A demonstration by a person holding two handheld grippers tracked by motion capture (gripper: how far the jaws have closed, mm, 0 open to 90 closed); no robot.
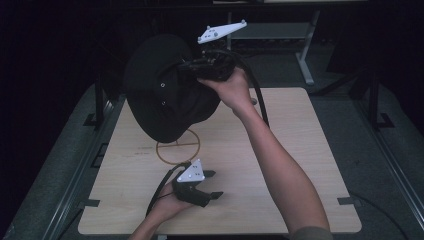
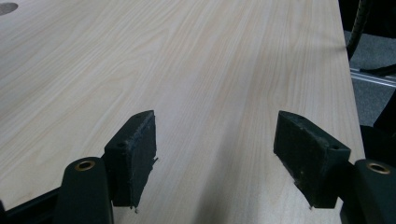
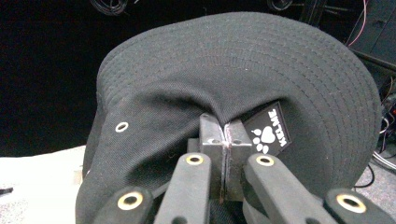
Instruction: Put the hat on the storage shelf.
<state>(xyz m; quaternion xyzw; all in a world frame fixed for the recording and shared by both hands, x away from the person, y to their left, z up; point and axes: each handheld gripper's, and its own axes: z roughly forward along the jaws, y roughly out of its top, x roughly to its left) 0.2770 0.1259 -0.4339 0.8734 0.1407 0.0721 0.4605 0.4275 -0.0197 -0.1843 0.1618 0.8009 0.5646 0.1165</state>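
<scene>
**While the hat hangs in the air, one pinch of cloth carries it**

Held well above the table [image 1: 280,165], the black hat [image 1: 162,90] hangs from the right gripper [image 1: 197,67], its lower brim near the tabletop just over the drawn circle [image 1: 178,146]. From the right gripper view the jaws are pressed together on a fold of the crown fabric, right beside the small label with a paw and heart [image 3: 267,133]. The cloth puckers where it is nipped, so I judge the crown soft and light, quick to sag and swing. The stitched brim [image 3: 299,60] keeps its curve and looks stiffer, a surer place for a second hold. Nothing about it seems fragile or slippery; woven cotton should grip well on the rubbery pads. The risk, as I see it, is that a thin fold may slide out if the hat is swung.

Down near the front edge, the left gripper [image 1: 212,184] rests low over bare wood, jaws spread wide with nothing between them. An eyelet [image 3: 122,127] shows on the crown's side.
</scene>
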